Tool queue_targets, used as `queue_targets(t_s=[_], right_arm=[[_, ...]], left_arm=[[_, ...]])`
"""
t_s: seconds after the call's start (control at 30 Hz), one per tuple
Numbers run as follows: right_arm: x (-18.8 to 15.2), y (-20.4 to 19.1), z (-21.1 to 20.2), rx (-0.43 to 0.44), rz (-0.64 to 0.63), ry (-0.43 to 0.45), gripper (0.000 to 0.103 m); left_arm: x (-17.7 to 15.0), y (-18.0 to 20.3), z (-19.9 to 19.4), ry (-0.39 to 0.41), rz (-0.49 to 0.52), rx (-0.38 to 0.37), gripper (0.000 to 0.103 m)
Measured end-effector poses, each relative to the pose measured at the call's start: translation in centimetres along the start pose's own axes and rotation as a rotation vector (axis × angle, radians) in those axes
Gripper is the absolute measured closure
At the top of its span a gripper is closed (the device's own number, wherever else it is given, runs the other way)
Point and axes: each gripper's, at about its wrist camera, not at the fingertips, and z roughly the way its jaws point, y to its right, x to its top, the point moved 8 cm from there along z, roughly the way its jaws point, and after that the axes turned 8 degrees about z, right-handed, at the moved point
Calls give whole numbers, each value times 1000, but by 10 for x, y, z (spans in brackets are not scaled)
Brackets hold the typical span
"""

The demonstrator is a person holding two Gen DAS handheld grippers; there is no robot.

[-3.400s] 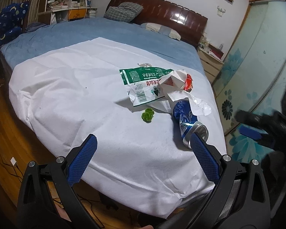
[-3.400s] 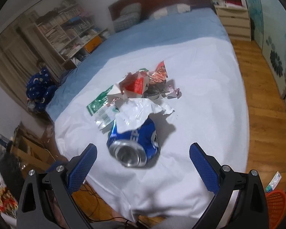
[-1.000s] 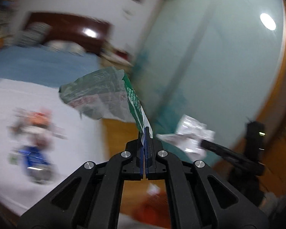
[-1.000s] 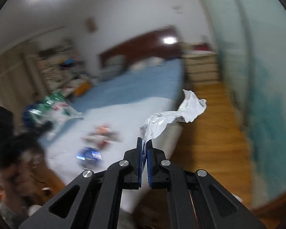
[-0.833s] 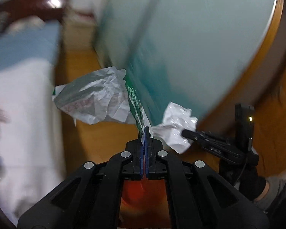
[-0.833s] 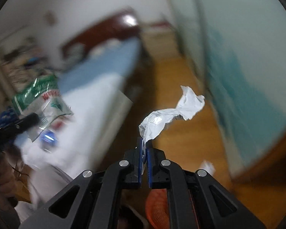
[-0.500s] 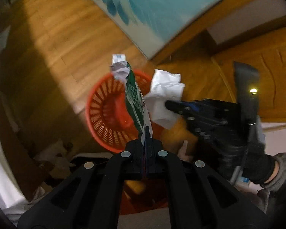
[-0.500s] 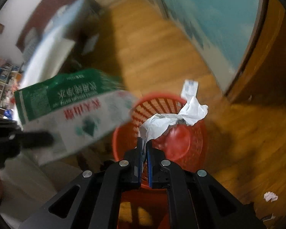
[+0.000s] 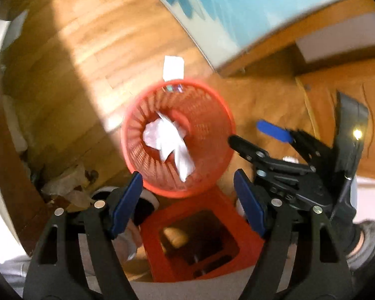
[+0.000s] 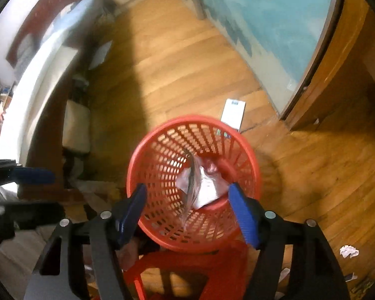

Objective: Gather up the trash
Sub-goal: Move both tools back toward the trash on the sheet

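Hovering: both grippers hang over the red basket (image 10: 162, 160), which stands on the wooden floor (image 10: 187, 57) beside a red stool (image 9: 200, 237).

Left gripper: the left gripper (image 9: 187, 195) has its jaws spread wide and holds nothing; the basket's near rim shows between its blue pads.

Right gripper: the right gripper (image 10: 187, 210) likewise has its jaws wide apart and empty, poised just above the basket's near wall.

Trash, location: crumpled wrappers (image 10: 202, 185) lie inside the basket, below and ahead of both pairs of jaws and touching neither. Motion blur leaves it unclear whether they have settled on the bottom.

Trash, handling: judged light, thin and limp, probably foil or plastic film. It would crush flat under a pinch, and smooth film may slip; a raised fold or crumpled edge gives the surest hold. It is not fragile, so grip force matters little.

Stray pieces: a white slip (image 10: 233, 112) lies on the floor just beyond the basket, and a small paper wad (image 10: 348, 251) lies well apart to the right. Both look equally light; the flat slip would be harder to lift, with no raised edge for the jaws.

Judgement: this load appears delivered.
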Motion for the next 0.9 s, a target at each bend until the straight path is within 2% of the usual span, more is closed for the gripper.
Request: queue_targets(t_s=[0.03, 0.17, 0.3, 0.4, 0.53, 0.63, 0.67, 0.73, 0.83, 0.9], right_arm=[[5, -6, -6, 12, -8, 10, 35], [33, -36, -43, 37, -45, 109, 35], [58, -89, -89, 80, -120, 220, 34], [65, -163, -128, 142, -229, 303, 34], [49, -258, -157, 246, -342, 342, 33], [23, -329, -172, 340, -408, 337, 32], [11, -353, -174, 376, -429, 323, 32], [-10, -391, -176, 422, -471, 302, 32], [-43, -440, -173, 456, -541, 276, 32], [-65, -462, -169, 470, -572, 252, 31]], left_arm=[[1, -5, -12, 52, -21, 30, 28], [0, -15, -69, 254, -65, 69, 28], [-25, -45, -140, 452, -106, 163, 27], [-72, -94, -212, 647, -184, 297, 27], [-155, -159, -284, 855, -351, 407, 27], [-220, -199, -312, 935, -427, 519, 27], [-237, -212, -314, 950, -461, 534, 27], [-274, -240, -310, 997, -554, 526, 27], [-308, -270, -293, 1003, -657, 527, 27], [-320, -282, -288, 1010, -682, 504, 27]])
